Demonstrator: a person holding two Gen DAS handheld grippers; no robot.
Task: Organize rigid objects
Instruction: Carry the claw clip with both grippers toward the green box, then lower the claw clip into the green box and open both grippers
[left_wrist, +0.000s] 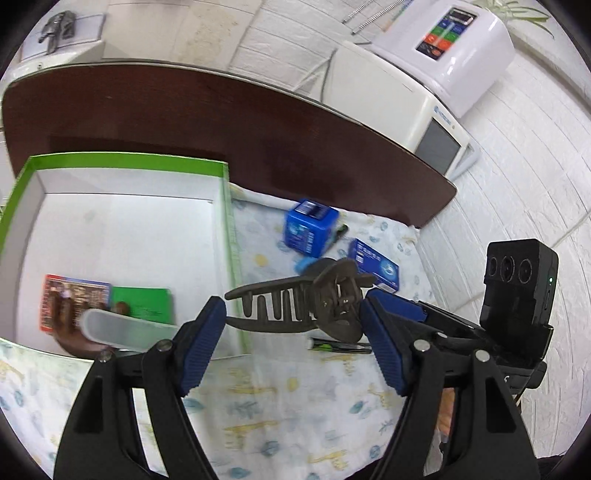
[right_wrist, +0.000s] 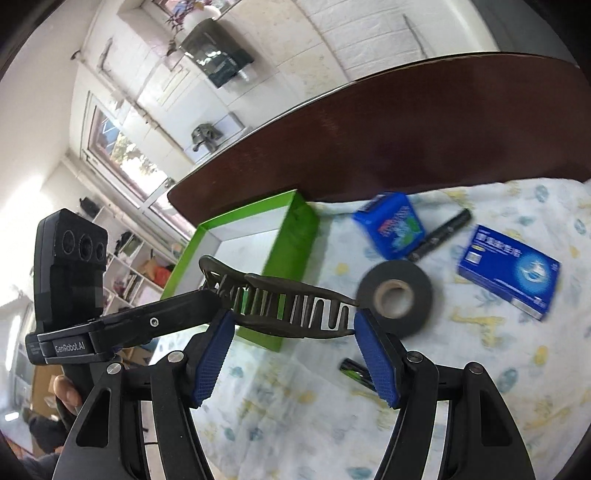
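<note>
Above the patterned cloth, just right of the green box (right_wrist: 258, 236), you hold the dark hair clip (right_wrist: 284, 302) lengthwise in your right gripper (right_wrist: 293, 325), your half-open left gripper (left_wrist: 293, 321) framing its hinge end without a clear grip.

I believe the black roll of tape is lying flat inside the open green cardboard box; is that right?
Not quite. The black roll of tape does lie flat, but it is not inside the open green cardboard box. It rests on the patterned cloth to the right of the box, as the right wrist view shows.
</note>
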